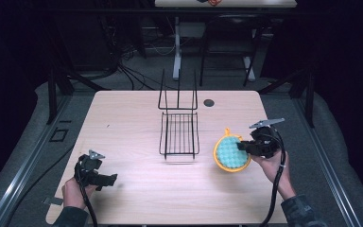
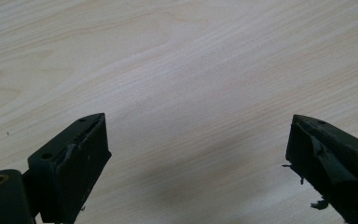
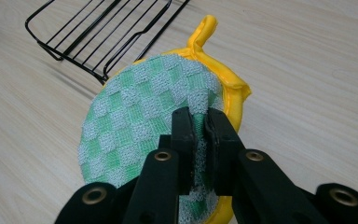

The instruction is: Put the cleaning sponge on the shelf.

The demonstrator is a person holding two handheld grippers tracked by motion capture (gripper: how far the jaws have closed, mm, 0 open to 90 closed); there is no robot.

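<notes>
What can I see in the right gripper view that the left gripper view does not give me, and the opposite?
The right gripper view has the right gripper shut on a round pot holder, green-checked with a yellow border and loop, and beyond it a corner of the black wire rack. The left gripper view has the left gripper, its jaws wide apart with nothing between them. Both views share the pale wooden table.
</notes>
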